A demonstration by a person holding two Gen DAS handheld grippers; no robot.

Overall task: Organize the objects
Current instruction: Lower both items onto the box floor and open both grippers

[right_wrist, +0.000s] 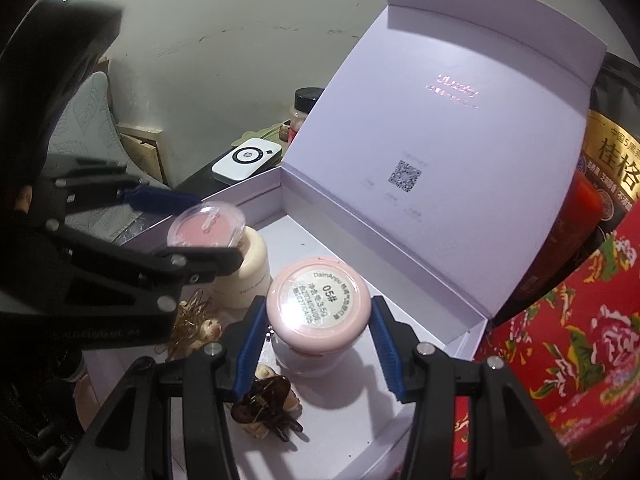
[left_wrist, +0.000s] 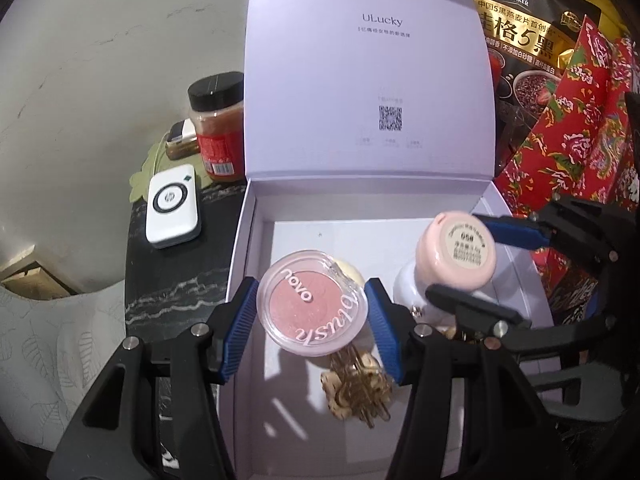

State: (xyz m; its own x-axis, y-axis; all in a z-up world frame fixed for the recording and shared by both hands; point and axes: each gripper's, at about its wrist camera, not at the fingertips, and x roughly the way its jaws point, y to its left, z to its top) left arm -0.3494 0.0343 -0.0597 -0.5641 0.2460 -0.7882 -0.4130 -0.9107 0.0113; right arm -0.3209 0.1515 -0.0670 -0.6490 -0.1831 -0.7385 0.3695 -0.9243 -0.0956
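Observation:
An open white box [left_wrist: 244, 248] [right_wrist: 432, 332] lies on the dark table. My left gripper [left_wrist: 312, 314] [right_wrist: 200, 232] is shut on a round clear blush compact [left_wrist: 312, 300] [right_wrist: 206, 224], held flat above the box's left side. My right gripper [right_wrist: 318, 310] [left_wrist: 488, 268] is shut on a pink jar [right_wrist: 318, 300] [left_wrist: 456, 254] with a round "05#" label facing up, held over the box's right side. On the box floor lie a cream bottle [right_wrist: 244, 276] [left_wrist: 352, 274], gold hair clips [left_wrist: 360, 388] [right_wrist: 192, 320] and a brown hair claw [right_wrist: 268, 408].
The box lid [left_wrist: 368, 80] [right_wrist: 440, 140] stands upright at the back. Left of the box are a white pad-shaped device [left_wrist: 172, 212] and a black-lidded jar [left_wrist: 218, 132]. A dark oat bag [left_wrist: 528, 40] and red floral packaging [left_wrist: 580, 132] [right_wrist: 580, 340] crowd the right side.

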